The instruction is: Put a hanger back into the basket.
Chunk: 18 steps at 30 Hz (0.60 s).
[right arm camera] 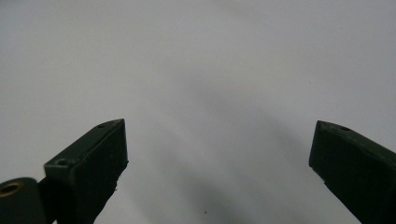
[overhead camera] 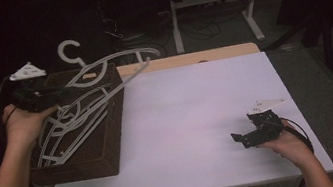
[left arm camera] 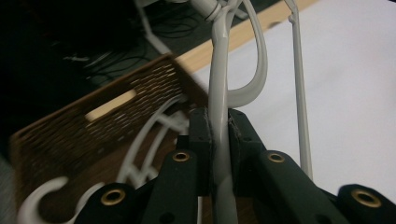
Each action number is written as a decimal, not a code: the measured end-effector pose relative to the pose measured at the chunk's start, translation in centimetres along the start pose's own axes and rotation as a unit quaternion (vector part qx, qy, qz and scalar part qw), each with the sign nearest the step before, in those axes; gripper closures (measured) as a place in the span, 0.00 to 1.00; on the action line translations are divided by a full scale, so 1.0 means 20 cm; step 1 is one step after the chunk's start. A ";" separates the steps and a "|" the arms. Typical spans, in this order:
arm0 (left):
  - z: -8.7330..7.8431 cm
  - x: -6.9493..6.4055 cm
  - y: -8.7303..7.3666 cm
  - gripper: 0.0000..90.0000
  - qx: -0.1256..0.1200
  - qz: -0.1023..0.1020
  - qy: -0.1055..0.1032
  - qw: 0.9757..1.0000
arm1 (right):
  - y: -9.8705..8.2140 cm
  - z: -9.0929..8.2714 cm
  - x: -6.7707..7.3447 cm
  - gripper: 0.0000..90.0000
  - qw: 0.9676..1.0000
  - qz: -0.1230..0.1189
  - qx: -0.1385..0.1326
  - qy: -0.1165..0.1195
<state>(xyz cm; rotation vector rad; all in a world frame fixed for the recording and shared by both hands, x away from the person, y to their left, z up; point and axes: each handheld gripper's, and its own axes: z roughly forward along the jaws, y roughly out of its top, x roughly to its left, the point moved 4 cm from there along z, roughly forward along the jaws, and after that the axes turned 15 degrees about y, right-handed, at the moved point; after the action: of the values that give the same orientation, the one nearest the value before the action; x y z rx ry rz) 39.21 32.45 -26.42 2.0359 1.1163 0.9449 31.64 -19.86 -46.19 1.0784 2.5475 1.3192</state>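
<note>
Left gripper (overhead camera: 56, 95) was seen at the upper left of the high view, its fingers (left arm camera: 201, 140) clamped on one white plastic hanger (overhead camera: 116, 73). The hanger was held above the wicker basket (overhead camera: 107, 148) at the left edge of the desk (overhead camera: 194, 119); more white hangers (overhead camera: 66, 129) lay inside the basket. The held hanger's long axis ran from the fingers toward the upper right of the frame, its far end reaching past the basket's rim and over the desk's back edge, its hook (overhead camera: 69, 50) pointing up at the rear.

Right gripper (overhead camera: 247, 139) was noted at the lower right of the high view, low over the bare white desk, its fingers (right arm camera: 100, 158) spread wide with nothing between them. It lay well apart from the hanger, across the desk's open middle. The left hand was judged the nearer by far, already holding; the right appeared to be waiting.

The left gripper view showed the grip itself: the hanger's arm pinched upright between the pads, with a thinner bar (left arm camera: 301, 107) passing free to the right of them. The high view gave the hanger's whole sweep and the gap between the hands instead. In the right gripper view, plain desk surface lay beyond the parted fingers.
</note>
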 end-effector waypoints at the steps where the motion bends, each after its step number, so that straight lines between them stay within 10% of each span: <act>1: -0.02 0.08 -0.05 0.91 0.000 -0.010 0.011 1.000 | 0.00 0.00 0.00 0.04 1.000 0.001 0.000 -0.001; 9: -0.05 0.34 -0.28 0.91 0.030 -0.041 0.058 0.997 | 0.00 0.01 -0.02 0.04 1.000 0.003 0.005 -0.008; 18: -0.01 0.49 -0.47 0.91 0.064 -0.063 0.089 0.992 | -0.01 0.02 -0.02 0.05 1.000 0.004 0.010 -0.011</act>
<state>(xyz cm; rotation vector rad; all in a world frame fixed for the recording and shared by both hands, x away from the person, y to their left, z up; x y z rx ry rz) 38.79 45.27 -30.91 1.9833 1.4162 1.0291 32.02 -19.96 -46.61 1.1020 2.5480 1.2794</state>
